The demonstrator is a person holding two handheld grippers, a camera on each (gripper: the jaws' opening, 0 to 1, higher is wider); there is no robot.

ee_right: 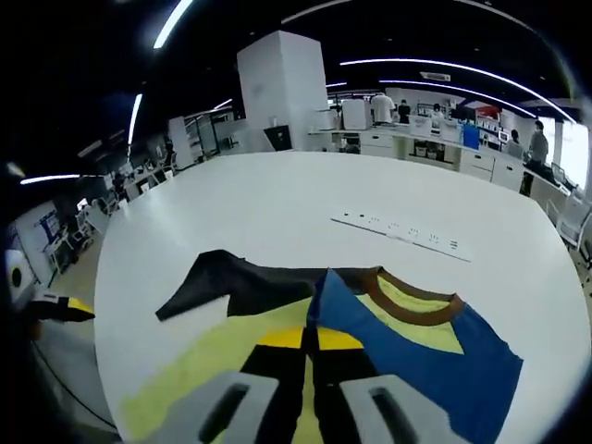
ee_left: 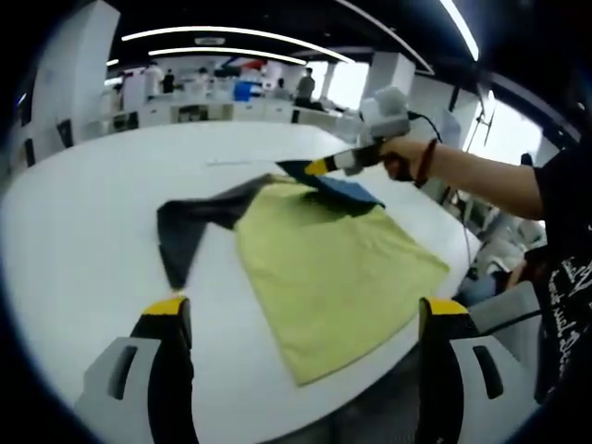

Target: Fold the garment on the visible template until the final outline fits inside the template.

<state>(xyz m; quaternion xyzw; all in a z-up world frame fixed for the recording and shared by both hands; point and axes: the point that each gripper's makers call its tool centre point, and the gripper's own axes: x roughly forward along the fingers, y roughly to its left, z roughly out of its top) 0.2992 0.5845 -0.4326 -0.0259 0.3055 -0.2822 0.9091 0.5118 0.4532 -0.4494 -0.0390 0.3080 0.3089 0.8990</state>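
Note:
The garment lies on the white table (ee_left: 83, 231): a yellow-green body (ee_left: 333, 268), a dark grey sleeve (ee_left: 185, 227) spread to the left, and a blue part (ee_left: 350, 190) at the far end. My left gripper (ee_left: 305, 310) hovers open above the near edge of the table, with nothing between its jaws. A hand holds my right gripper (ee_left: 319, 166) at the blue part. In the right gripper view, that gripper (ee_right: 311, 339) is shut on the blue fabric's (ee_right: 416, 361) edge, beside the brown collar (ee_right: 407, 298). The dark sleeve (ee_right: 231, 282) stretches to the left.
A long white strip (ee_right: 402, 231) lies on the table beyond the garment. A person's arm (ee_left: 472, 171) and dark shirt stand at the right of the table. The left gripper's yellow tip (ee_right: 57, 307) pokes in at the left edge. Desks and people are far behind.

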